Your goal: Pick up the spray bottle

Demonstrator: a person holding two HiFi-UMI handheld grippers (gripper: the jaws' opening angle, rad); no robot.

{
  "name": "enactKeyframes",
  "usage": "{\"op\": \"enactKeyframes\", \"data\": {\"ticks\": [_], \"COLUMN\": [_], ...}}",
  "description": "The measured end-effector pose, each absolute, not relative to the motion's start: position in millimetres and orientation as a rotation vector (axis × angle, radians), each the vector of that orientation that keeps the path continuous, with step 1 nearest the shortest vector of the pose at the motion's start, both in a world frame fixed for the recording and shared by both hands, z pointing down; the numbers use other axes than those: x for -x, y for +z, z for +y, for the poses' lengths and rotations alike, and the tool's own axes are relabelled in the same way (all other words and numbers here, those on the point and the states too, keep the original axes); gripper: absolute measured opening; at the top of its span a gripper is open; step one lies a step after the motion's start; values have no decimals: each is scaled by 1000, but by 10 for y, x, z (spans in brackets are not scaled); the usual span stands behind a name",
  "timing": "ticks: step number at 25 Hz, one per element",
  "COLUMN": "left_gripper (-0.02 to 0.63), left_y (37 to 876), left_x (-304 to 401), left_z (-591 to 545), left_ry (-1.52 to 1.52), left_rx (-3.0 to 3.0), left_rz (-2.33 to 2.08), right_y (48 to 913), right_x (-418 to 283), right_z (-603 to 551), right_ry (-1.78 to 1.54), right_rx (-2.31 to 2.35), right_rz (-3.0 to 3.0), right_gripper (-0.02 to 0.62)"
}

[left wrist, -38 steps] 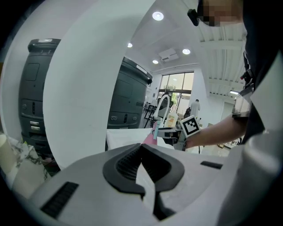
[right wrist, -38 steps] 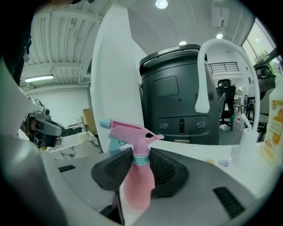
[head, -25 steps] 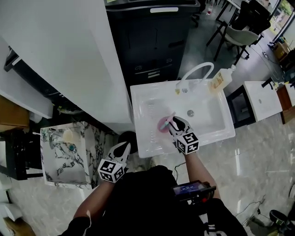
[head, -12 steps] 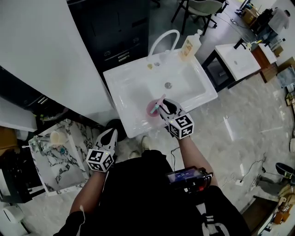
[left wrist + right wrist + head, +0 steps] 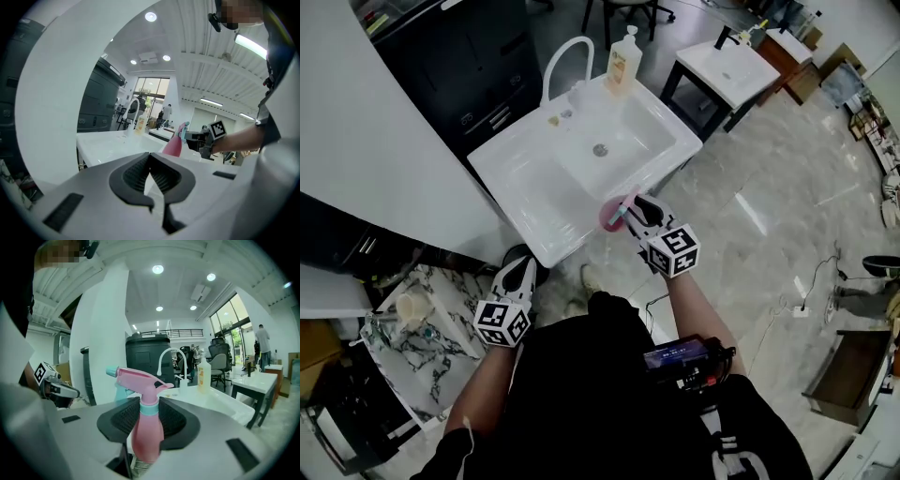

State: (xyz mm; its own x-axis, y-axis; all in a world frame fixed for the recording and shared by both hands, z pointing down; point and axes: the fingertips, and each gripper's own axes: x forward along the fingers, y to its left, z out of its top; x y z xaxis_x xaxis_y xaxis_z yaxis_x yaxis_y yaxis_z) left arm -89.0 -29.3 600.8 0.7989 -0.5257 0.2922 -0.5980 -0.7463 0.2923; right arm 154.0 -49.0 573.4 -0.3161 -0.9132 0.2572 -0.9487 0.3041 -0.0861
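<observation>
Head view, right gripper [image 5: 630, 208] clamped on pink spray bottle [image 5: 612, 216], bottle at the white sink [image 5: 525, 178] front edge, left gripper [image 5: 523, 268] low by the sink's near corner, left gripper view, jaws together, empty, right gripper view, bottle upright, pads gripping its body.

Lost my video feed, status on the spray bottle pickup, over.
Right gripper jaws clamped on spray bottle, held aloft at front edge of sink. Left gripper jaws shut, empty. Path clear.
</observation>
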Motion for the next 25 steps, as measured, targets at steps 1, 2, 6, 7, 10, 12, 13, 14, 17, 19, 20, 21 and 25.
{"op": "enactKeyframes", "data": {"ticks": [1, 2, 6, 7, 10, 12, 13, 14, 17, 19, 20, 21, 25], "left_gripper": [8, 8, 8, 8, 8, 8, 8, 8, 8, 8, 8, 8, 8], "left_y": [6017, 6024, 6030, 6030, 6035, 6039, 6040, 6038, 6018, 6010, 6010, 6014, 6044], "left_x": [867, 845, 747, 718, 630, 570, 538, 504, 397, 332, 305, 279, 162], "left_z": [-262, -235, -148, -132, -85, -64, -57, -49, -13, 10, 22, 35, 91], "left_ry": [275, 280, 292, 294, 299, 303, 302, 300, 293, 293, 294, 296, 311], "left_rx": [-2621, -2627, -2653, -2661, -2682, -2692, -2696, -2700, -2716, -2724, -2726, -2727, -2728], "left_rz": [-829, -808, -730, -711, -652, -617, -602, -587, -545, -523, -514, -507, -478], "right_y": [5739, 5745, 5734, 5727, 5720, 5697, 5683, 5670, 5639, 5623, 5609, 5600, 5611], "right_x": [-1573, -1602, -1697, -1717, -1774, -1803, -1817, -1830, -1862, -1890, -1905, -1922, -1998], "right_z": [-400, -310, -7, 56, 225, 322, 368, 416, 563, 648, 685, 722, 863], "right_ry": [340, 348, 359, 360, 362, 361, 360, 359, 359, 352, 351, 354, 382], "right_rx": [-1756, -1776, -1847, -1863, -1903, -1927, -1938, -1947, -1967, -1976, -1984, -1995, -2030], "right_rz": [-2392, -2380, -2337, -2326, -2294, -2276, -2270, -2266, -2261, -2255, -2251, -2247, -2241], "right_gripper": [146, 146, 146, 146, 146, 146, 146, 146, 146, 146, 146, 146, 146]}}
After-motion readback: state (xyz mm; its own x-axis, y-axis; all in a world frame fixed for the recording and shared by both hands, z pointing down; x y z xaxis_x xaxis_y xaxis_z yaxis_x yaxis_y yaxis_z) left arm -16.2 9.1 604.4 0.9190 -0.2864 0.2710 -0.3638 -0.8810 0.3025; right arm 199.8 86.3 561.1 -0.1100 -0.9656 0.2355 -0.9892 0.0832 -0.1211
